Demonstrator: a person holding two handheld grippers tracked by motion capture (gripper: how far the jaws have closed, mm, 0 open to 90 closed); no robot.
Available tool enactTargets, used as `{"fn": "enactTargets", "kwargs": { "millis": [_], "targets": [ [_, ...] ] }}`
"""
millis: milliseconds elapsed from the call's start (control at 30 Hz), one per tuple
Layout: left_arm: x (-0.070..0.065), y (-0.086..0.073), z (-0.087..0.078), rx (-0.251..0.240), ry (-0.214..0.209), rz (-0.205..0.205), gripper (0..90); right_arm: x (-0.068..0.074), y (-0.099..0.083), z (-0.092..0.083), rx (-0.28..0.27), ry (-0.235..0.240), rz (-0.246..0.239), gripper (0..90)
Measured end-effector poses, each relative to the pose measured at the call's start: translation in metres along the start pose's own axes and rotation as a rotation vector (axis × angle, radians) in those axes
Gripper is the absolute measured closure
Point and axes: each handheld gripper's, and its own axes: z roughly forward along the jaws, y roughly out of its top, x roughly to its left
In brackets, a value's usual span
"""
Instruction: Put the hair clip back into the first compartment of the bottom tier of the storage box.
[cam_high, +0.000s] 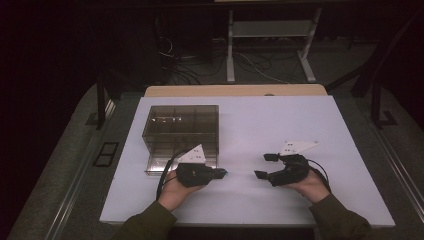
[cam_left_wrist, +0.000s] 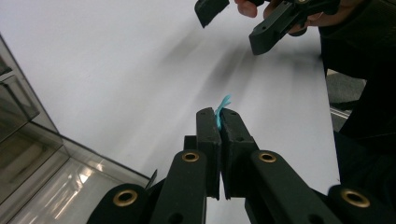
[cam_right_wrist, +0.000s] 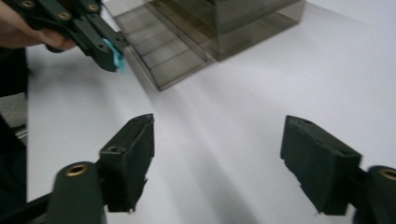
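Left gripper (cam_left_wrist: 219, 122) fingers pinch a turquoise scrap (cam_left_wrist: 221, 111); right gripper (cam_right_wrist: 217, 161) fingers gape.

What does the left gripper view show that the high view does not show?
The left gripper view shows the small turquoise piece clearly, pinched between the shut jaws of the left claw, with its tip sticking out past them.

The high view shows the whole smoky clear drawer box, both forearms in green sleeves, and the floor with cables behind the table.

Both show the white table, part of the box, and the right claw with its jaws apart.
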Motion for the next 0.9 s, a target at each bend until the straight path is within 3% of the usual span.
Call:
{"fn": "enactTargets", "kwargs": {
  "millis": [267, 900],
  "targets": [
    [0.002, -0.001, -0.006, -0.007, 0.009, 0.000, 86.1, -0.003, -0.008, -0.010, -0.005, -0.077, 0.004, 19.7],
    [0.010, 0.000, -0.027, -0.040, 0.028, -0.002, 86.2, -0.016, -0.036, -0.035, -0.039, -0.155, 0.056, 19.4]
  ]
}}
